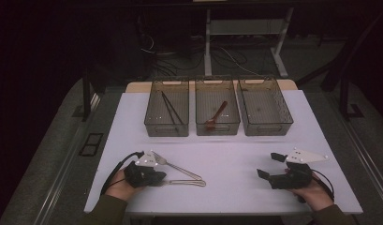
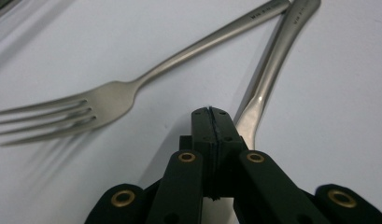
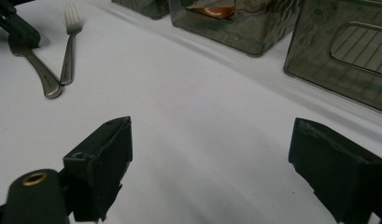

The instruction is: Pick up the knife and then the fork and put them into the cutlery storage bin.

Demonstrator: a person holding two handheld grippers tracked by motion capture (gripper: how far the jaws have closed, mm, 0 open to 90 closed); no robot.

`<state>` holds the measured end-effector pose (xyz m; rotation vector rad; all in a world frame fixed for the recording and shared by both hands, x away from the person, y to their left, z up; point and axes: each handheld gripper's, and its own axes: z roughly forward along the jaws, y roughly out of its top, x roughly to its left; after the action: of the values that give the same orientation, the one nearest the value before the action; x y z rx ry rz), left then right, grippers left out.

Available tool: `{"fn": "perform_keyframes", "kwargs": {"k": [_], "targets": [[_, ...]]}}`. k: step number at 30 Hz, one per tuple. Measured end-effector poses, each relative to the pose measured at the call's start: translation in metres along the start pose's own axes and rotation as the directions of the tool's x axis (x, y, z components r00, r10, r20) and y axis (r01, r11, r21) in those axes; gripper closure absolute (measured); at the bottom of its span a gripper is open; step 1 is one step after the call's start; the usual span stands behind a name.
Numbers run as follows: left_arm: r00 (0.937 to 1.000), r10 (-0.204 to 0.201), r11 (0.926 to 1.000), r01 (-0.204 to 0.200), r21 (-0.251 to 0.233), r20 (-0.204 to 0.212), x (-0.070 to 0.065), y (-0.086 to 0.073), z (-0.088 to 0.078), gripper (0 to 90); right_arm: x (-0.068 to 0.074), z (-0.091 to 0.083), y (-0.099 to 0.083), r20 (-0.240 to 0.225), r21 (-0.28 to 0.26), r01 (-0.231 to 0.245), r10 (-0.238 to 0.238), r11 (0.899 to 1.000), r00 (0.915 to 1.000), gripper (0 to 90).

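Two pieces of cutlery, a fork (image 1: 166, 162) and a second utensil (image 2: 268, 70), are laid on the tabletop (image 1: 236, 159) beside the pressed-together left tongs (image 2: 211, 116), which should be spread before gripping, while the right tongs (image 3: 216, 168) are held spread.

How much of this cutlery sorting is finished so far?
Some looks done: chopsticks lie in the left bin and a spoon in the middle one. In hand: the shut left gripper sits over a second utensil beside the fork. Left: both pieces; the right bin looks empty.
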<state>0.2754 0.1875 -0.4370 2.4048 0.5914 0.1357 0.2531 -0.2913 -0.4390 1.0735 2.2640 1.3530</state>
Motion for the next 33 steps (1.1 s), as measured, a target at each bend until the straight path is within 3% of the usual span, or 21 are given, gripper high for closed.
{"fn": "perform_keyframes", "kwargs": {"k": [2, 6, 10, 12, 15, 20, 24, 30, 33], "targets": [[1.0000, 0.001, 0.9999, -0.001, -0.010, 0.001, 0.000, 0.000, -0.001, 89.1, 0.000, 0.000, 0.000, 0.001, 0.001, 0.001, -0.001, 1.000, 1.0000, 13.9], [0.9992, 0.027, 0.9954, -0.024, -0.093, 0.031, -0.007, 0.008, -0.004, 79.9, 0.000, 0.000, 0.000, 0.001, 0.001, 0.000, 0.000, 1.000, 1.0000, 13.9], [0.9926, 0.102, 0.9875, -0.093, -0.128, 0.066, -0.019, 0.017, 0.004, 71.7, 0.000, 0.000, 0.000, 0.001, 0.003, 0.000, 0.000, 1.000, 1.0000, 13.9], [0.9881, 0.131, 0.9842, -0.120, -0.130, 0.079, -0.023, 0.021, 0.011, 71.3, 0.000, 0.001, 0.000, -0.001, 0.005, 0.000, 0.000, 1.000, 1.0000, 13.9], [0.9828, 0.168, 0.9826, -0.161, -0.092, 0.076, -0.024, 0.026, 0.019, 71.3, 0.000, 0.001, 0.000, 0.001, 0.002, 0.002, -0.002, 1.000, 1.0000, 13.9], [0.9800, 0.179, 0.9832, -0.175, -0.051, 0.087, -0.023, 0.027, 0.028, 73.5, 0.000, 0.000, 0.000, -0.002, 0.002, 0.000, 0.000, 1.000, 1.0000, 13.9], [0.9824, 0.160, 0.9866, -0.156, -0.047, 0.097, -0.021, 0.025, 0.027, 72.6, -0.001, 0.000, 0.000, -0.004, 0.001, -0.004, 0.004, 1.000, 1.0000, 13.9], [0.9740, 0.192, 0.9810, -0.187, -0.051, 0.120, -0.018, 0.025, 0.028, 76.1, -0.001, 0.000, 0.001, 0.003, 0.016, -0.011, 0.011, 1.000, 0.9999, 13.9], [0.9738, 0.182, 0.9828, -0.176, -0.054, 0.136, -0.017, 0.025, 0.029, 76.6, -0.001, -0.002, 0.002, -0.014, 0.021, -0.002, 0.002, 1.000, 0.9999, 13.8]]}}
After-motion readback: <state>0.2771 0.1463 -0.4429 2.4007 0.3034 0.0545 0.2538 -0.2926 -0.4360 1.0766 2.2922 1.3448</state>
